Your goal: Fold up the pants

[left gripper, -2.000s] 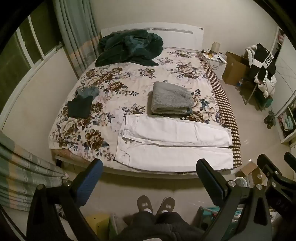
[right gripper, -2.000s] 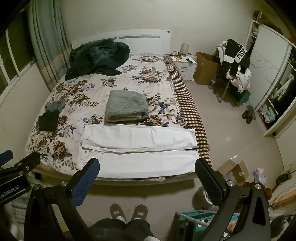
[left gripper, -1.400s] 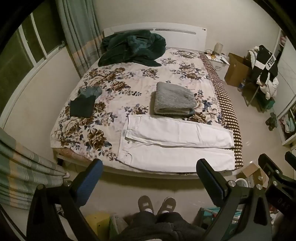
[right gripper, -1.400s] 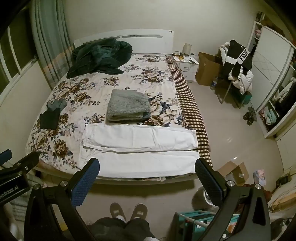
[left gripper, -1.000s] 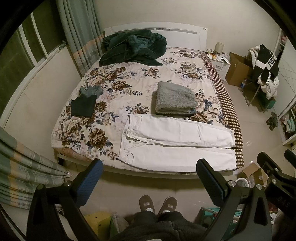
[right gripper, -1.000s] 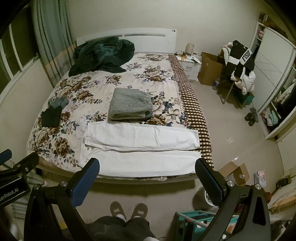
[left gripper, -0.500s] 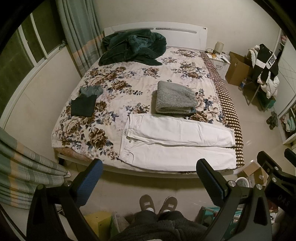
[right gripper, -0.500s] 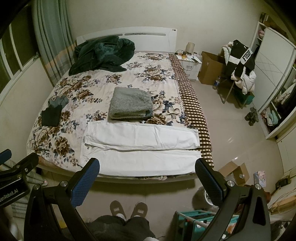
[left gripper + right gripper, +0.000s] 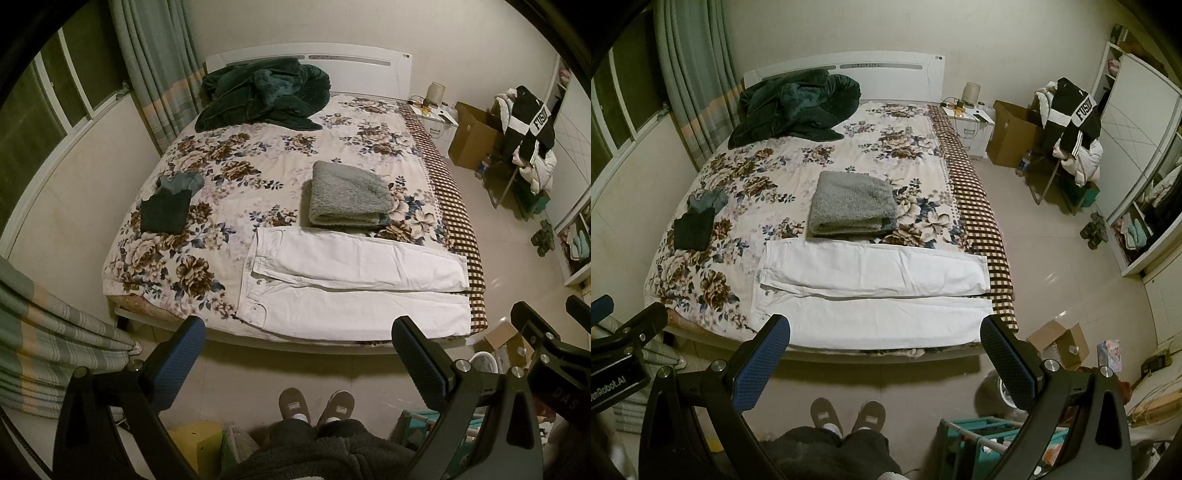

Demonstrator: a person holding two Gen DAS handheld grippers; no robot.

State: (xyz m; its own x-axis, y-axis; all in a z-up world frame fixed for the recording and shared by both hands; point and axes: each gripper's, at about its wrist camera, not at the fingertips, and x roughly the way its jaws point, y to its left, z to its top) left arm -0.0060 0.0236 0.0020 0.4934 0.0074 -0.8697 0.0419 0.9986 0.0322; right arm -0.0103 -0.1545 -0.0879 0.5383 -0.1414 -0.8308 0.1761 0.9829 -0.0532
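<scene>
White pants (image 9: 351, 284) lie flat across the near end of the flowered bed (image 9: 258, 177), waistband at the left, legs running right; they also show in the right wrist view (image 9: 871, 291). The far leg lies partly over the near leg. My left gripper (image 9: 297, 354) is open and empty, held above the floor in front of the bed. My right gripper (image 9: 882, 354) is open and empty at the same distance. Both are well short of the pants.
A folded grey blanket (image 9: 347, 194) lies just behind the pants. Small folded dark clothes (image 9: 166, 210) sit at the bed's left, a dark green quilt (image 9: 262, 94) at the headboard. Curtains are at the left; boxes, a clothes-laden chair (image 9: 1071, 122) and wardrobe at the right.
Both views have drifted slightly, so the bed sits a little lower and more to the right in frame. The pants lie as before and both grippers stay open.
</scene>
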